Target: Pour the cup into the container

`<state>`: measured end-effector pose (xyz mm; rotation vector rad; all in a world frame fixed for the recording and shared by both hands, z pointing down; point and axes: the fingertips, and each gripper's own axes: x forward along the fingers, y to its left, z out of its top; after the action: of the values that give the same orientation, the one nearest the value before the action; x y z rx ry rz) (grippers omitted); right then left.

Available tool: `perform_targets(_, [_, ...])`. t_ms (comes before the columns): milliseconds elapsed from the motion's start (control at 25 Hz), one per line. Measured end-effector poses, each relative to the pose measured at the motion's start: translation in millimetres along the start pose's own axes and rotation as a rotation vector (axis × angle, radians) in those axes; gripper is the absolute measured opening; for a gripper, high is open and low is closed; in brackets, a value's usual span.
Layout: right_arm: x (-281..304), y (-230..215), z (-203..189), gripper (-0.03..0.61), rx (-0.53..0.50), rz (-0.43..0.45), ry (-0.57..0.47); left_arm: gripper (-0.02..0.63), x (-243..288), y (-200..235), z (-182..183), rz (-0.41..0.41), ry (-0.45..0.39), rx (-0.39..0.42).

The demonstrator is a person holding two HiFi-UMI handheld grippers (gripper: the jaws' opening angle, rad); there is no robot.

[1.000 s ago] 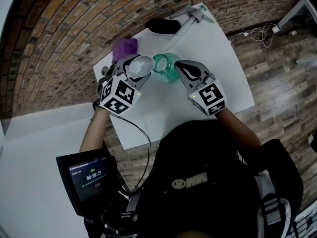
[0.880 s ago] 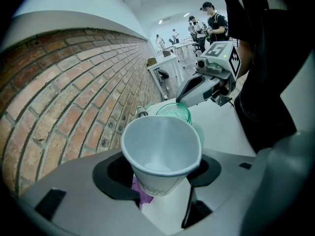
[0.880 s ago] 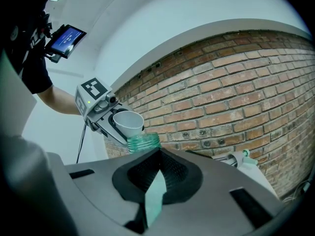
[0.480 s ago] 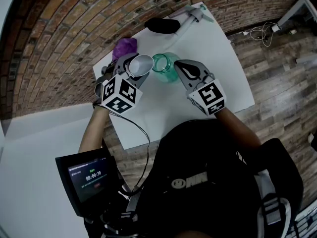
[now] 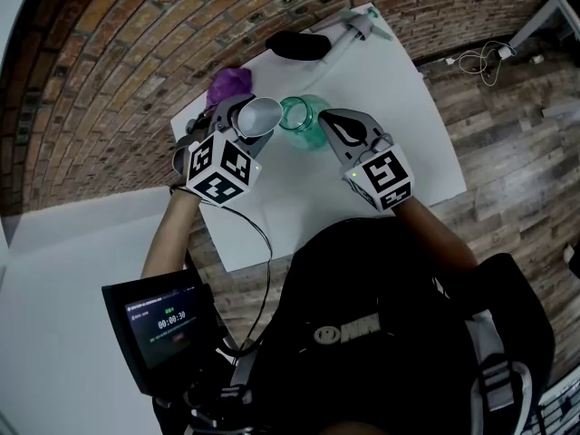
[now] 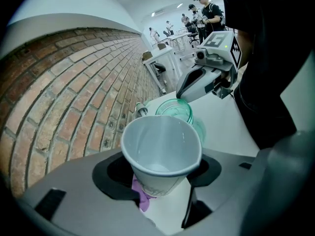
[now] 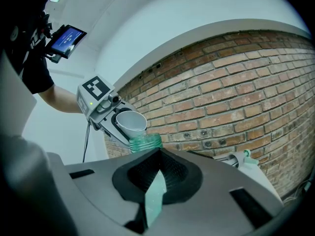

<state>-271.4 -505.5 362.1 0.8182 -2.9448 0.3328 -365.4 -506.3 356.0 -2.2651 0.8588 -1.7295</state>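
My left gripper is shut on a white paper cup, tipped with its mouth toward a clear green jar on the white table. In the left gripper view the cup sits between both pads, its inside white, with the jar just beyond its rim. My right gripper is at the jar's right side. In the right gripper view its jaws stand almost together, and the jar shows over them and through the thin slit. The cup hangs over the jar's mouth.
A purple cloth lies behind the left gripper. A black object and a white tool lie at the table's far end. A cable trails off the near edge. Brick wall runs along the left.
The left gripper and its cup have shifted slightly up and toward the jar. The right gripper and the jar have not moved.
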Motion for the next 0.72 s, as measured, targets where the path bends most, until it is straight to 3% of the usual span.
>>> perform_targets(720, [-2.4,0.6,2.3,-0.005,0.004,-0.004,-0.008,0.285,-2.4,0.0,2.4,-0.015,0.029,0.033])
